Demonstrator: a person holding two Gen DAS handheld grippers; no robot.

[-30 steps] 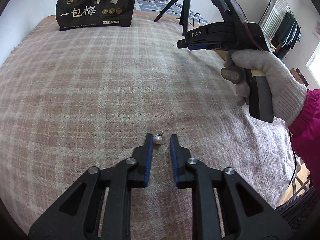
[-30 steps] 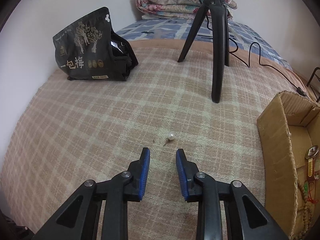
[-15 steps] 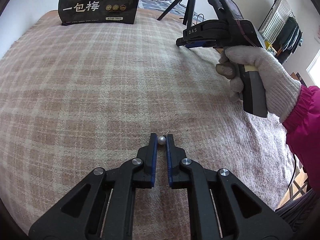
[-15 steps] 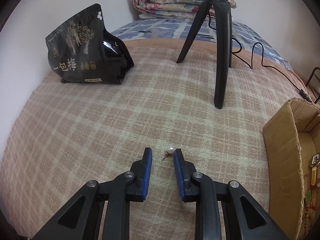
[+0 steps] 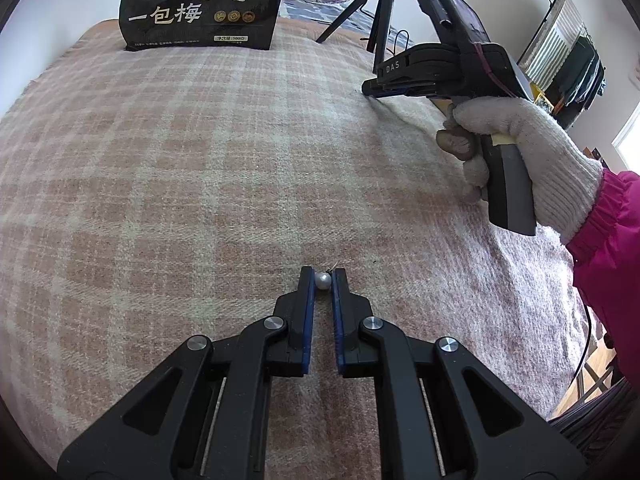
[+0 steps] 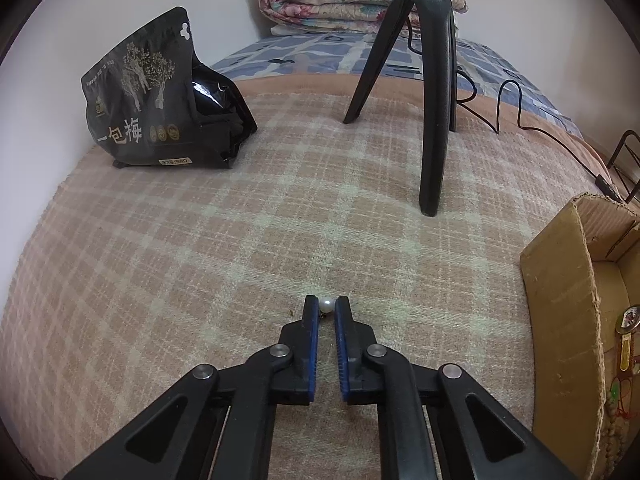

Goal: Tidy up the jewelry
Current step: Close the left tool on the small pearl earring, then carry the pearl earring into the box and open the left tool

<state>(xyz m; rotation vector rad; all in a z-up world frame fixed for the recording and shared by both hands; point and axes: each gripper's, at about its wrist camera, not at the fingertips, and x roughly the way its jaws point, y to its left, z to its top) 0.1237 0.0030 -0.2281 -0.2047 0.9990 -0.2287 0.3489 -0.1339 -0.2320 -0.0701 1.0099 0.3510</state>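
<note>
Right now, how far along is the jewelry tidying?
Partway. Beads and a pendant already lie in the cardboard box. The left gripper is shut on a pearl earring, the right gripper on a second pearl earring, both down at the blanket. Left: boxing them.

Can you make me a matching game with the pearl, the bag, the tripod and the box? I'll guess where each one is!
1 pearl earring
2 black bag
3 tripod
4 cardboard box

A far left
B at the right edge
C pinched in the right claw
D standing upright, far middle

Pairs: 1-C, 2-A, 3-D, 4-B
</note>
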